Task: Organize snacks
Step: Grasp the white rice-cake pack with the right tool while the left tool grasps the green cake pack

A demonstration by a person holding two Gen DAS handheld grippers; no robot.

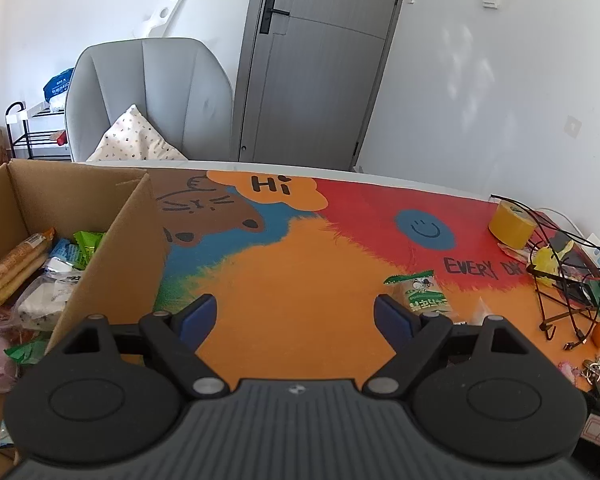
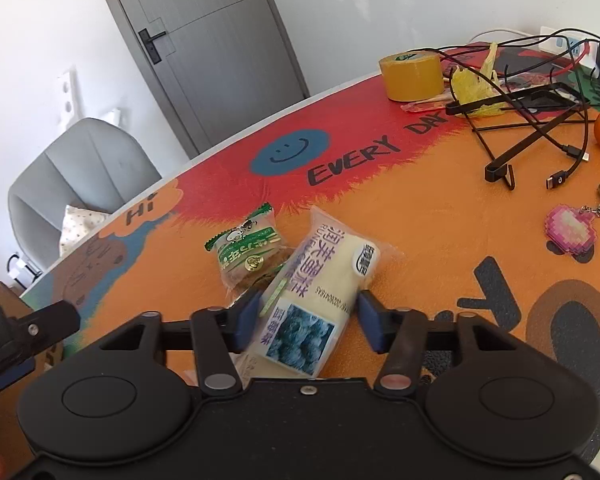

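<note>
On the tablecloth (image 2: 420, 216), two snack packets: one green (image 2: 246, 250), one pale (image 2: 320, 292).

**Readable lettering on the mat and wrappers**

The colourful printed mat (image 2: 400, 216) covering the surface reads "Hi" in an orange cloud (image 1: 269, 188) and "EVERY DAY" in black beside a blue smiley. The pale yellow plastic-wrapped snack bar (image 2: 320, 280) carries purple Chinese characters and small Latin print, too blurred to read. The green-labelled biscuit packet (image 2: 247, 250) bears white Chinese characters.

Walls (image 1: 480, 80): white, sunlit patches
Door (image 1: 320, 60): grey, black handle, shut
Chair (image 1: 148, 92): grey, with patterned cushion (image 1: 134, 140)
Worktop (image 1: 300, 260): colourful printed mat
</note>
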